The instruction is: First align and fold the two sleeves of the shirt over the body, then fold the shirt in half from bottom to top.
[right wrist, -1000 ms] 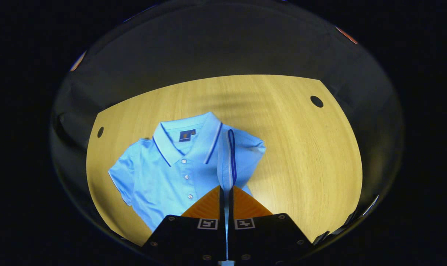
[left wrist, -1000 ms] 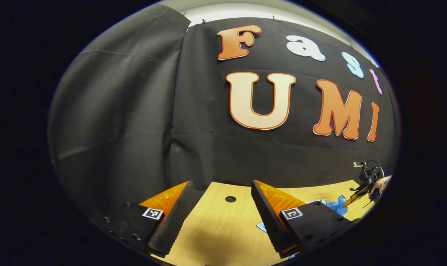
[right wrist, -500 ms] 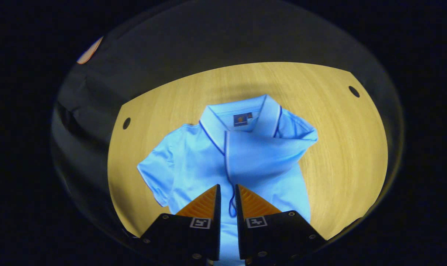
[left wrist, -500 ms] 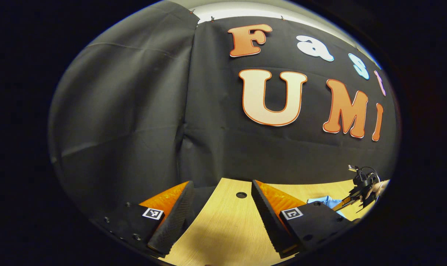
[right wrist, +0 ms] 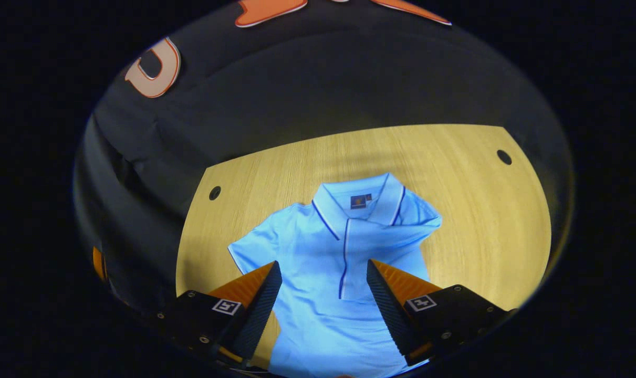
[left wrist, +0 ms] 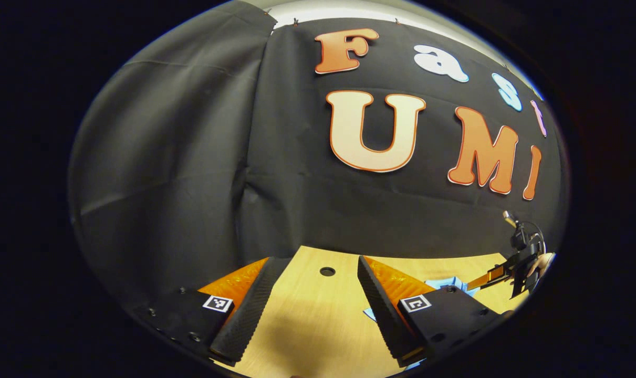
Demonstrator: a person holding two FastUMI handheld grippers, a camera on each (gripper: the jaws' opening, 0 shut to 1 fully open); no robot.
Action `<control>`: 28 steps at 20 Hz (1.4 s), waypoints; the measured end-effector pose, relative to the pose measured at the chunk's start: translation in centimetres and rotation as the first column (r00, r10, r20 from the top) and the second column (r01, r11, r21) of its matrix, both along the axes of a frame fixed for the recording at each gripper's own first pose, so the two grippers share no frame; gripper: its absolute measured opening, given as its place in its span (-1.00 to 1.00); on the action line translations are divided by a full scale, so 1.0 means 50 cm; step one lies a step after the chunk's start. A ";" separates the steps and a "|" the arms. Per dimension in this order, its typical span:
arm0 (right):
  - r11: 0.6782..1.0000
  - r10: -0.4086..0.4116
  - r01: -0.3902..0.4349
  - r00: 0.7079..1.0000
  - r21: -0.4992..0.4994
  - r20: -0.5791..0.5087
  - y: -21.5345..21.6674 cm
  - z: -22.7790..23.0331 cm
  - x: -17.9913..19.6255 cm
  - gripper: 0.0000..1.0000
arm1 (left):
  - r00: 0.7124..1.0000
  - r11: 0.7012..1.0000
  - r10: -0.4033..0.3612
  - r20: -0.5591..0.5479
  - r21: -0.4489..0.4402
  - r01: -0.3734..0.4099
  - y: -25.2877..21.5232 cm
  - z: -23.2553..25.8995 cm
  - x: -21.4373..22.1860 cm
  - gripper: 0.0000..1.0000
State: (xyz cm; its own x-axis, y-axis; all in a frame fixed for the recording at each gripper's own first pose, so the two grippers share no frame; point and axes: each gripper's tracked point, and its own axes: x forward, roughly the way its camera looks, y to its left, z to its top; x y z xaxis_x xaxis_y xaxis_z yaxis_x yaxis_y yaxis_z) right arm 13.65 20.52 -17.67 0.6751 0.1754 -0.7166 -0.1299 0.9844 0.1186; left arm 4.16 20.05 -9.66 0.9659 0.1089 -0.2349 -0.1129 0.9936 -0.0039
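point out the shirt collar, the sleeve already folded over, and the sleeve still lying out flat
shirt collar (right wrist: 361, 202), right gripper view, on the inner neckband by the label
folded sleeve (right wrist: 373, 251), right gripper view, on its flat middle over the body
unfolded sleeve (right wrist: 253, 248), right gripper view, mid-sleeve

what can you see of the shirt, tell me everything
The shirt is a light blue short-sleeved polo in a soft knit, with dark blue piping on its collar and a small label inside the neck. It lies flat, front up, on the wooden table. One sleeve is folded over the body; the other spreads out. The open right gripper hovers above, apparently not touching it.
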 end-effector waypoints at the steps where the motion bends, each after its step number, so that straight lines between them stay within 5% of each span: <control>1: 1.000 -0.006 0.006 1.000 -0.001 0.029 -0.013 0.020 -0.003 1.00 | 1.000 1.000 -0.006 -0.015 -0.005 0.006 -0.017 -0.009 0.009 1.00; 6: 0.998 -0.045 0.038 0.990 0.060 0.131 -0.074 0.123 -0.024 0.96 | 0.986 0.995 -0.073 -0.149 -0.073 0.063 -0.126 -0.096 0.060 1.00; 10: 0.995 -0.046 0.027 0.976 0.096 0.212 -0.121 0.197 -0.057 0.96 | 0.927 0.984 -0.162 -0.337 -0.126 0.127 -0.220 -0.205 0.096 1.00; 14: 0.992 -0.027 -0.005 0.967 0.123 0.255 -0.167 0.238 -0.090 0.96 | 0.838 0.982 -0.168 -0.519 -0.158 0.099 -0.257 -0.305 0.115 1.00; 17: 0.990 -0.019 -0.017 0.967 0.140 0.254 -0.208 0.252 -0.110 0.97 | 0.752 0.972 -0.162 -0.638 -0.234 0.011 -0.288 -0.390 0.141 1.00; 21: 0.987 -0.035 -0.006 0.968 0.161 0.248 -0.271 0.252 -0.112 0.96 | 0.650 0.974 -0.109 -0.752 -0.212 -0.083 -0.301 -0.514 0.162 1.00; 28: 0.982 -0.074 0.033 0.973 0.183 0.220 -0.369 0.224 -0.110 0.97 | 0.525 0.969 -0.061 -0.849 -0.176 -0.173 -0.330 -0.635 0.160 1.00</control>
State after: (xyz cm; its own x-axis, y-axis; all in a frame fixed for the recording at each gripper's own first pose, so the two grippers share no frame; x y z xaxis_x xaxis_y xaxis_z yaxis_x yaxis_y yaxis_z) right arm 8.17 2.07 -6.46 0.8270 0.2448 -0.5060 -0.1207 0.9565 0.2655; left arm 12.18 3.54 -41.41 0.2929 -0.0095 -0.9561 -0.2343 0.9688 -0.0814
